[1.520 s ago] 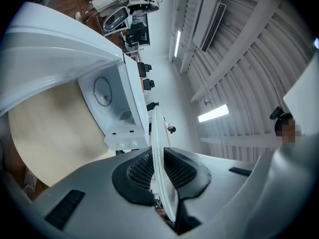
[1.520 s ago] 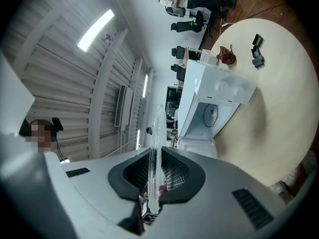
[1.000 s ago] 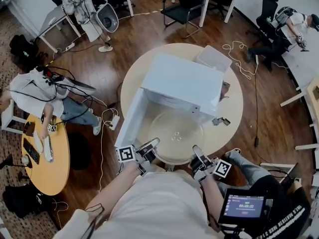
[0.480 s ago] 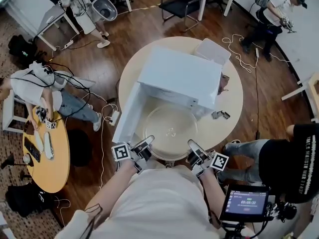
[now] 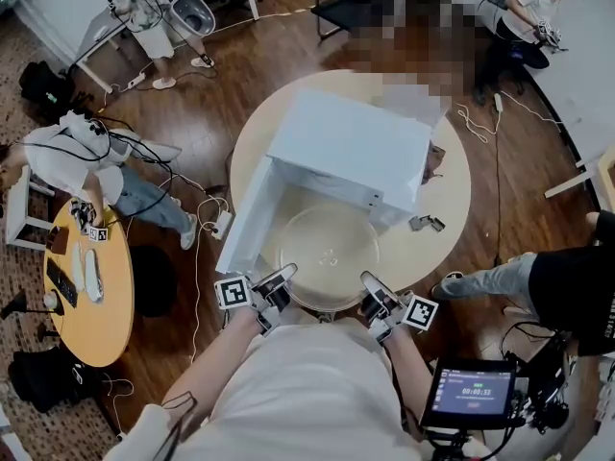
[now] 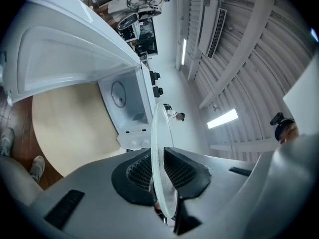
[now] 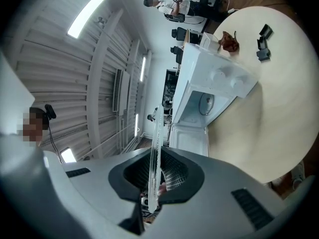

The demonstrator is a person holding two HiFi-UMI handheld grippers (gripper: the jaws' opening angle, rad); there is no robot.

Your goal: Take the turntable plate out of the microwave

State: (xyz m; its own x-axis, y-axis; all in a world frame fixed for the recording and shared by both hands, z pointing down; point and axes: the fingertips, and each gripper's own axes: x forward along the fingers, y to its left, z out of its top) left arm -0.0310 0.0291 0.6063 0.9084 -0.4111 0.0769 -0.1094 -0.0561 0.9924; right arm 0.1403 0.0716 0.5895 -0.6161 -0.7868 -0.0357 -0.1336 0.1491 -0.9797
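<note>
The glass turntable plate (image 5: 330,254) hangs roughly level above the near edge of the round table (image 5: 450,209), its far rim close to the open front of the white microwave (image 5: 351,147). The left gripper (image 5: 286,279) pinches the plate's near-left rim and the right gripper (image 5: 371,284) its near-right rim. In the left gripper view the plate (image 6: 158,148) shows edge-on, with both dark pads of the left gripper (image 6: 162,176) pressed against the glass. The right gripper view shows the same: the jaws of the right gripper (image 7: 154,176) are nearly together, clamped on the thin rim of the plate (image 7: 156,143). The microwave's door (image 5: 245,217) stands swung out towards the table's left edge.
</note>
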